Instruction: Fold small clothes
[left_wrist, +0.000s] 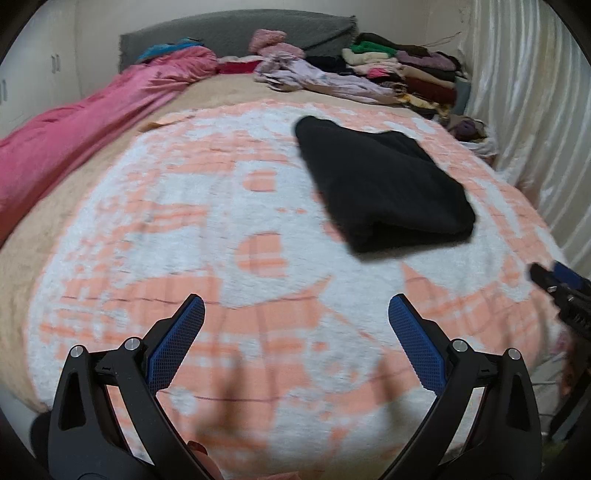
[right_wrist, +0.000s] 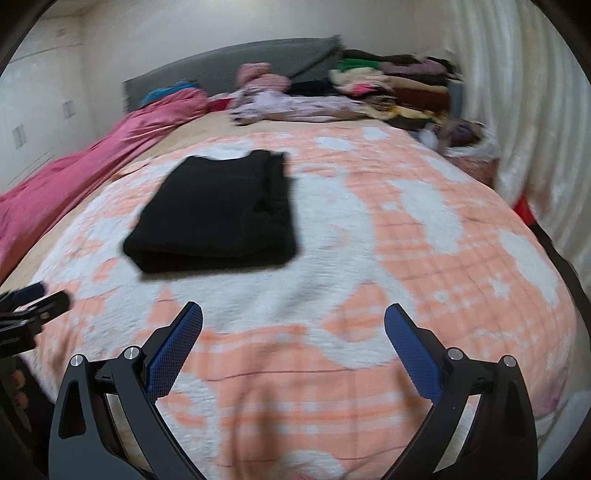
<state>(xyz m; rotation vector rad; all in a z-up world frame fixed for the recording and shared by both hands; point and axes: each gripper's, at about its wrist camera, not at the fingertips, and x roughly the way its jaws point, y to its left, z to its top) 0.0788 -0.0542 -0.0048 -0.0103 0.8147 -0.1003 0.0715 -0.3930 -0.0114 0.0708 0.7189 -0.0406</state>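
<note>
A black garment (left_wrist: 384, 184) lies folded into a thick rectangle on the orange-and-white blanket (left_wrist: 221, 229); in the right wrist view the same garment (right_wrist: 218, 218) sits left of centre. My left gripper (left_wrist: 295, 306) hangs open over the blanket's near part, well short of the garment, nothing between its blue pads. My right gripper (right_wrist: 293, 314) is open too, empty, nearer than the garment and to its right. Each gripper shows at the edge of the other's view: the right gripper (left_wrist: 561, 291) and the left gripper (right_wrist: 33, 299).
A pink duvet (left_wrist: 85, 122) runs along the bed's left side. Piles of mixed clothes (left_wrist: 402, 70) and a lilac garment (left_wrist: 317, 79) lie at the far end by the grey headboard (left_wrist: 229, 33). A white curtain (left_wrist: 535, 103) hangs on the right.
</note>
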